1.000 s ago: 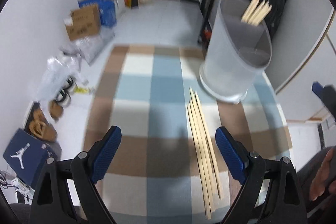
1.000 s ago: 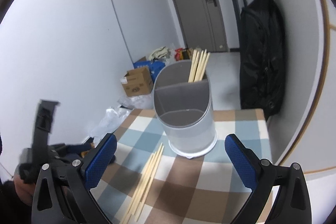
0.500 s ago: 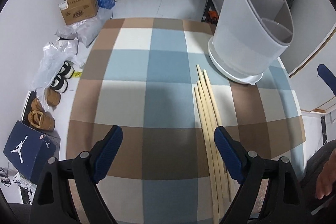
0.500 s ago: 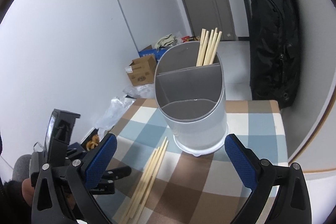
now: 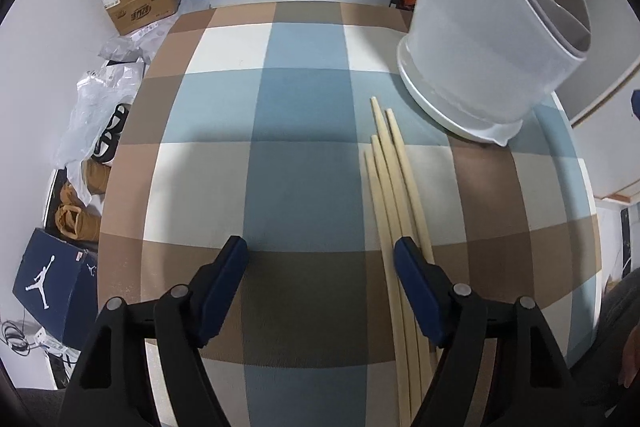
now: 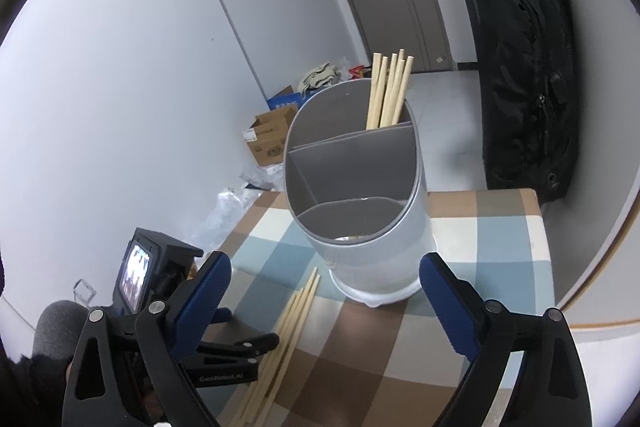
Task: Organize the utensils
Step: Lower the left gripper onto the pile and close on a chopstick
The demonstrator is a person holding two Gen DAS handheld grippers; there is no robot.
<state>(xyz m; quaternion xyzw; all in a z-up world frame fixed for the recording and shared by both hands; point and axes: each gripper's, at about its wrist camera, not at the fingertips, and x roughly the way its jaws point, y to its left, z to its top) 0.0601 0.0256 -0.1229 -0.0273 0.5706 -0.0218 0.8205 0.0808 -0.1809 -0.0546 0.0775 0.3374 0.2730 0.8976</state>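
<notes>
Several loose wooden chopsticks [image 5: 394, 187] lie side by side on the checked tablecloth [image 5: 300, 167]; they also show in the right wrist view [image 6: 294, 315]. A grey divided utensil holder [image 5: 492, 39] stands beyond them, with several chopsticks [image 6: 390, 91] upright in its far compartment [image 6: 390, 125]. My left gripper [image 5: 322, 255] is open, low over the cloth, its right finger [image 5: 412, 267] over the loose chopsticks. My right gripper [image 6: 324, 271] is open and empty, held above the table facing the holder [image 6: 356, 195].
The table edge [image 5: 120, 187] drops to a floor with cardboard boxes [image 5: 144, 3], plastic bags, shoes and a blue shoebox [image 5: 52, 287]. A black bag [image 6: 524, 87] hangs on the wall at right. The left gripper body [image 6: 224, 351] shows in the right wrist view.
My left gripper has dropped closer to the table and forward, bringing its right finger onto the loose chopsticks. My right gripper has moved nearer to the holder.
</notes>
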